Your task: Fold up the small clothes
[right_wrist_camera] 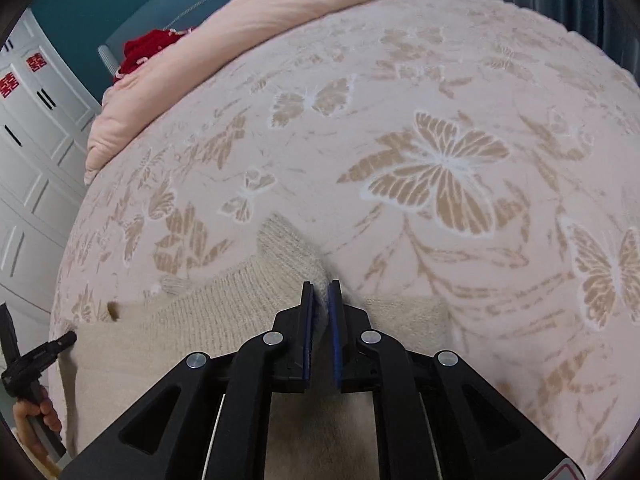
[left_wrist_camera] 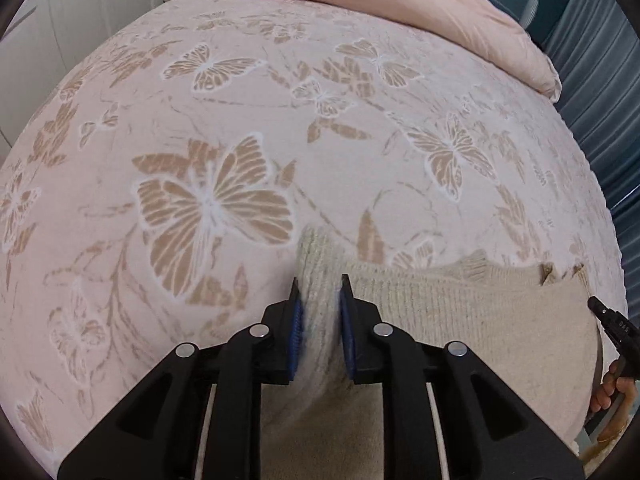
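Note:
A small cream knitted sweater (left_wrist_camera: 460,312) lies on the pink butterfly bedspread (left_wrist_camera: 208,128), near its front edge. My left gripper (left_wrist_camera: 319,286) is shut on a ribbed end of the sweater, with knit bunched between its blue pads. My right gripper (right_wrist_camera: 321,287) is shut on another ribbed end of the sweater (right_wrist_camera: 224,312), with the body spreading out to its left. In each wrist view the other gripper shows at the frame edge, held by a hand: the right one (left_wrist_camera: 612,324) and the left one (right_wrist_camera: 36,356).
A folded pink duvet (left_wrist_camera: 400,4) lies along the far side of the bed, with a red garment (right_wrist_camera: 148,50) behind it. White cabinet doors (right_wrist_camera: 36,128) and a teal wall stand beyond. Blue-grey curtains (left_wrist_camera: 600,92) hang at one side.

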Demonstrator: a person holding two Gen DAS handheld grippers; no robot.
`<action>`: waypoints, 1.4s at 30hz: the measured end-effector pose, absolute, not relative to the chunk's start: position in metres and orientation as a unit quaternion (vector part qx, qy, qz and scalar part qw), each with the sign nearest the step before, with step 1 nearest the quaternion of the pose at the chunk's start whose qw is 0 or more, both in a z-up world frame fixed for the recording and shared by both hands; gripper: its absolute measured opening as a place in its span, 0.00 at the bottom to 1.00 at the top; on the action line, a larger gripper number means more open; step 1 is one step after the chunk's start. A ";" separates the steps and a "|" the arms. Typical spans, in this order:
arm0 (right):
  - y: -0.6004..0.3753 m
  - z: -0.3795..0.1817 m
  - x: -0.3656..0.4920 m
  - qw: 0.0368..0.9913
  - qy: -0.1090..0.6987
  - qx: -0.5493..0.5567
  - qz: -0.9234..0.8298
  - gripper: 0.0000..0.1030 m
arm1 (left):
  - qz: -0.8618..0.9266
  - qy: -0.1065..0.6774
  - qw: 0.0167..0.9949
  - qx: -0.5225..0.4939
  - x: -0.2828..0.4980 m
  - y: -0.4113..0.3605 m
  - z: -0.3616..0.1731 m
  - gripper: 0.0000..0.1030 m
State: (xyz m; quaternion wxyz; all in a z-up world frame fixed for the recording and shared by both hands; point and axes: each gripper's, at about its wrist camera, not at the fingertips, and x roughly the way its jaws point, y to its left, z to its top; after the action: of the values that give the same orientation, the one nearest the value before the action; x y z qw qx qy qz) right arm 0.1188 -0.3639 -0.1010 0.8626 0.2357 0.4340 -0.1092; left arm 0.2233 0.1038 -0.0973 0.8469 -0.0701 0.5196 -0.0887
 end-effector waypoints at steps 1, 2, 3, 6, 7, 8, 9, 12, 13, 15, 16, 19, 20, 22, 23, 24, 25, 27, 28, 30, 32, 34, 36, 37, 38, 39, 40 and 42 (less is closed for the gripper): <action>-0.357 -0.085 0.108 0.876 0.417 0.207 -0.124 0.14 | -0.075 0.511 0.854 -0.066 0.211 0.107 -0.089 0.24; -0.347 -0.070 0.097 0.888 0.402 0.178 -0.133 0.14 | -0.066 0.500 0.861 -0.064 0.197 0.109 -0.078 0.30; -0.332 -0.054 0.084 0.902 0.383 0.153 -0.128 0.15 | -0.065 0.483 0.871 -0.065 0.182 0.110 -0.066 0.38; -0.286 -0.040 0.063 0.911 0.378 0.155 -0.049 0.14 | -0.098 0.448 0.884 -0.086 0.138 0.097 -0.043 0.52; -0.269 -0.047 0.063 0.902 0.395 0.173 -0.010 0.14 | -0.114 0.449 0.882 -0.089 0.127 0.087 -0.044 0.54; -0.252 -0.059 0.065 0.888 0.419 0.188 0.025 0.09 | -0.124 0.457 0.876 -0.086 0.119 0.076 -0.049 0.57; -0.234 -0.075 0.069 0.876 0.443 0.184 0.044 0.06 | -0.130 0.472 0.868 -0.081 0.113 0.065 -0.060 0.58; -0.217 -0.119 0.070 0.858 0.492 0.145 0.016 0.00 | -0.109 0.526 0.840 -0.069 0.106 0.055 -0.102 0.57; -0.229 -0.122 0.063 0.852 0.489 0.185 0.016 0.00 | -0.106 0.528 0.840 -0.073 0.102 0.061 -0.109 0.57; -0.256 -0.104 0.041 0.856 0.462 0.231 -0.016 0.00 | -0.100 0.517 0.848 -0.067 0.091 0.072 -0.107 0.57; -0.271 -0.093 0.028 0.866 0.444 0.228 -0.040 0.00 | -0.097 0.519 0.847 -0.066 0.089 0.077 -0.107 0.57; -0.312 -0.101 0.003 0.859 0.455 0.208 -0.105 0.00 | -0.104 0.520 0.842 -0.100 0.083 0.091 -0.112 0.57; -0.325 -0.116 0.001 0.848 0.478 0.185 -0.131 0.00 | -0.105 0.518 0.842 -0.103 0.081 0.091 -0.113 0.57; -0.343 -0.121 -0.017 0.845 0.464 0.242 -0.112 0.00 | -0.100 0.514 0.847 -0.094 0.079 0.088 -0.114 0.57; -0.347 -0.112 -0.023 0.844 0.453 0.261 -0.117 0.00 | -0.097 0.513 0.848 -0.089 0.079 0.087 -0.112 0.57; -0.345 -0.100 -0.029 0.850 0.441 0.257 -0.129 0.02 | -0.094 0.514 0.848 -0.088 0.078 0.086 -0.112 0.57; -0.343 -0.090 -0.032 0.861 0.426 0.241 -0.139 0.06 | -0.093 0.515 0.847 -0.091 0.077 0.087 -0.111 0.57; -0.338 -0.080 -0.024 0.870 0.420 0.208 -0.152 0.22 | -0.092 0.515 0.847 -0.094 0.075 0.089 -0.112 0.57; -0.338 -0.081 -0.015 0.871 0.425 0.196 -0.149 0.27 | -0.092 0.515 0.847 -0.094 0.074 0.089 -0.112 0.57; -0.338 -0.088 0.004 0.868 0.442 0.178 -0.142 0.42 | -0.091 0.515 0.848 -0.090 0.073 0.088 -0.112 0.57; -0.342 -0.104 0.024 0.855 0.468 0.168 -0.146 0.38 | -0.088 0.515 0.848 -0.089 0.074 0.088 -0.112 0.57; -0.349 -0.114 0.031 0.847 0.479 0.185 -0.138 0.08 | -0.085 0.514 0.848 -0.094 0.074 0.089 -0.112 0.57; -0.363 -0.103 0.019 0.857 0.443 0.212 -0.159 0.05 | -0.084 0.513 0.849 -0.098 0.074 0.091 -0.113 0.58; -0.371 -0.103 0.014 0.856 0.435 0.222 -0.169 0.05 | -0.084 0.513 0.849 -0.097 0.074 0.091 -0.114 0.58; -0.379 -0.112 0.012 0.848 0.445 0.226 -0.178 0.05 | -0.084 0.512 0.849 -0.097 0.074 0.091 -0.115 0.58; -0.386 -0.128 0.013 0.834 0.467 0.234 -0.178 0.06 | -0.083 0.512 0.849 -0.098 0.073 0.091 -0.115 0.59; -0.390 -0.140 0.015 0.822 0.485 0.247 -0.166 0.06 | -0.081 0.512 0.849 -0.099 0.073 0.091 -0.116 0.59; -0.384 -0.129 0.011 0.831 0.477 0.233 -0.166 0.11 | -0.078 0.512 0.849 -0.102 0.073 0.091 -0.113 0.57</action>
State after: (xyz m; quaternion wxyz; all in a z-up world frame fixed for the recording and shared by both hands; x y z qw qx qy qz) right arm 0.0115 -0.3838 -0.1291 0.8311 0.2331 0.4768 -0.1662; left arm 0.0729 0.0912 -0.1131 0.8492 -0.1023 0.5122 -0.0784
